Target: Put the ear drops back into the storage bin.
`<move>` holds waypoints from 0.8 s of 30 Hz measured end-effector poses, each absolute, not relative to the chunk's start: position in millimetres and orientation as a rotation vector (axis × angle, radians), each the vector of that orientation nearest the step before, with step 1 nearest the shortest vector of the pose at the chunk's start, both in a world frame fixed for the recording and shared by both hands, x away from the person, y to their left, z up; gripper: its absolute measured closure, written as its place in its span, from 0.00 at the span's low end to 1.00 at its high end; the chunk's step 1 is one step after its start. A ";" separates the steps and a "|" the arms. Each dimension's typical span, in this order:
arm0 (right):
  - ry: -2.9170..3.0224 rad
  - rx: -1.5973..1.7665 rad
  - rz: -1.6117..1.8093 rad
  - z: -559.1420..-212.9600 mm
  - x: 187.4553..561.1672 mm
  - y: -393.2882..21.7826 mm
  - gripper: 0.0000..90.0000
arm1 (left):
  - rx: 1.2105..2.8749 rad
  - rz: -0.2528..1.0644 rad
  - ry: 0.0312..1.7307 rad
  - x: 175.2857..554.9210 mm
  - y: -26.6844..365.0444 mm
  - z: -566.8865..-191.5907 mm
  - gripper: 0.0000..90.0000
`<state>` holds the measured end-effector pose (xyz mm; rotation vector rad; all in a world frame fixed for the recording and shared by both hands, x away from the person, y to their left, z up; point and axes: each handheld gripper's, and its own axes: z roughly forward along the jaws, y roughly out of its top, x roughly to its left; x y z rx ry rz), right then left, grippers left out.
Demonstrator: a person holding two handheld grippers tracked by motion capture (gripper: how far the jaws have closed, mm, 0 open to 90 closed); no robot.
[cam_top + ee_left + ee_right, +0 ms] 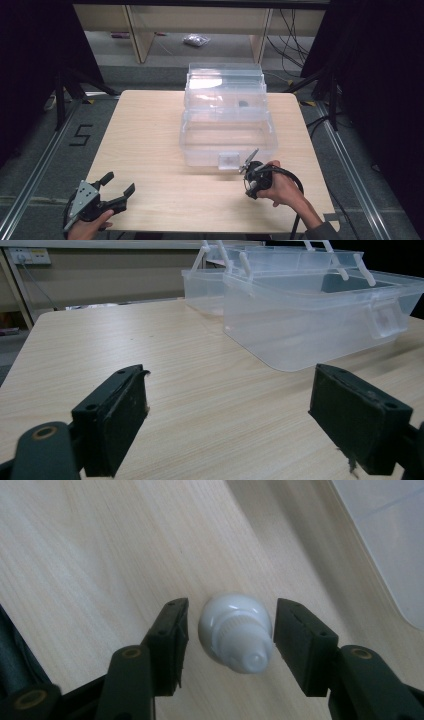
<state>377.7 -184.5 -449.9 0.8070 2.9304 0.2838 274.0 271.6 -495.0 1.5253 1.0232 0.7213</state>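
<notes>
Straddling a white bulb (236, 630) on the wooden table (150, 150), right gripper (229, 640) jaws apart, not clamped; left gripper (230, 425) spread wide near clear plastic box (310, 320).

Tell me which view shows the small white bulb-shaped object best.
The right gripper view: the white bulb-shaped object lies on the table, large and sharp between the open right tongs. In the high view those tongs hide it.
</notes>
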 end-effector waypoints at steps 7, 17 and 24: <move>2.958 0.801 0.250 -452.5 380.4 -182.1 0.60 | 1.527 0.718 1.025 274.0 271.6 -495.2 0.16; 2.973 0.789 0.196 -452.5 383.8 -178.5 0.67 | 1.522 0.716 1.015 275.5 271.1 -496.1 0.16; 2.973 0.721 0.124 -449.2 386.9 -171.9 0.67 | 1.520 0.715 1.015 275.6 271.3 -496.1 0.16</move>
